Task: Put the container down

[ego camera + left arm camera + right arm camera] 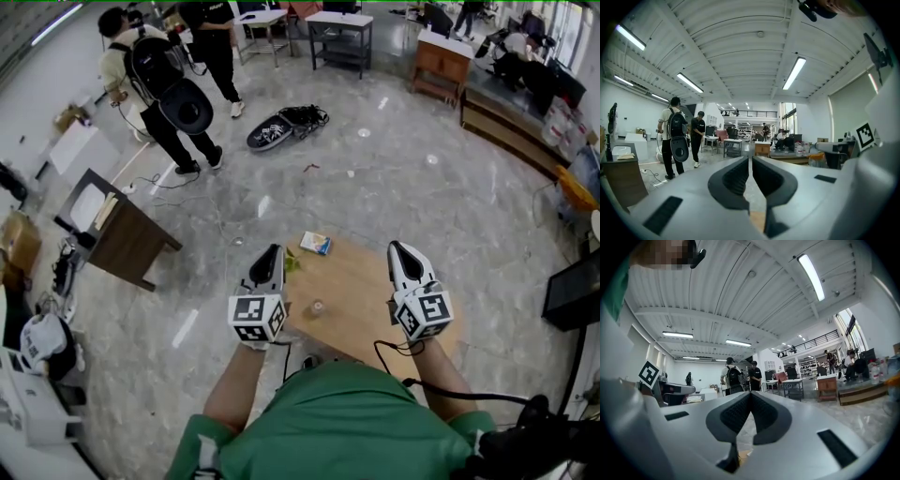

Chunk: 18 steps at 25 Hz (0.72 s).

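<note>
Left tongs (273, 251) pressed together, nothing between them; right tongs (397, 248) likewise, tips meeting on empty air. Both held roughly level over the round wooden desk (361, 281), one toward each side, pointing out across the room.

Small clear container (317, 307) standing upright on the desk, between the two tongs and nearer the person, touching neither. Looks already set down (too small in the head view to tell lid or contents). Farther off, near the desk's far edge, a blue-and-yellow box (315, 243). Just beside the left tongs' tip, something green (292, 263), not identifiable.

Judged from this: task as good as done, only a clean withdrawal left. Possible trouble from here:

- Knocking the container over with a careless inward sweep of either tongs, given its place between them and its light, tippy look.
- Dragging the black cable (380, 352) that trails from under the right tongs across the desk and into the container.
- Brushing the green thing off the edge while pulling the left tongs back, being so close to it.
- Going back in with tongs shut: a shove, not a hold.

Safest bet: up and away first, sideways only afterwards.
</note>
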### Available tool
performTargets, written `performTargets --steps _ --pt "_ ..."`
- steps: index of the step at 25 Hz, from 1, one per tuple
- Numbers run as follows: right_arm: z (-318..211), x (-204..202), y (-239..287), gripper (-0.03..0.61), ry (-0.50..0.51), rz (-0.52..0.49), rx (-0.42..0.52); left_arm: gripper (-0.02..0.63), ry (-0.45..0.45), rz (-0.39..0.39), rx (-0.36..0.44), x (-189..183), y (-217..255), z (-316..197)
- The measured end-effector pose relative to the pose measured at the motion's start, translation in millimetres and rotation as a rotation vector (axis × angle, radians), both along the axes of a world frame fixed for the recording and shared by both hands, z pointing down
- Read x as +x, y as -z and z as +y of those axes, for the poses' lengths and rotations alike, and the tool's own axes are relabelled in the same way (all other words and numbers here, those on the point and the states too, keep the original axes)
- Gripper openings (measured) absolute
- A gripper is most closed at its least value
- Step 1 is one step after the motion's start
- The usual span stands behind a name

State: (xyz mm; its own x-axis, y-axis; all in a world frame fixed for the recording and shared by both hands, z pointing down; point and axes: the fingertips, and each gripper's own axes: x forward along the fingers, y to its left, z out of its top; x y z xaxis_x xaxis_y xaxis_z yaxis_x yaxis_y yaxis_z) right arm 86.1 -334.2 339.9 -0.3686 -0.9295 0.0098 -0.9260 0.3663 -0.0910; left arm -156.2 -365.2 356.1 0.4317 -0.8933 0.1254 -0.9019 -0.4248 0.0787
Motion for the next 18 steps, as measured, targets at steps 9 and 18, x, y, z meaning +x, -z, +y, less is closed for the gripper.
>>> performTargets --steps 9,18 --pt "2.1 1.2 -3.8 0.023 0.007 -0.001 0.001 0.04 0.004 -0.007 -0.006 0.3 -2.9 2.1" --pt "4.7 5.1 -1.2 0.022 0.022 0.008 0.033 0.04 0.001 -0.013 0.014 6.5 0.4 4.2"
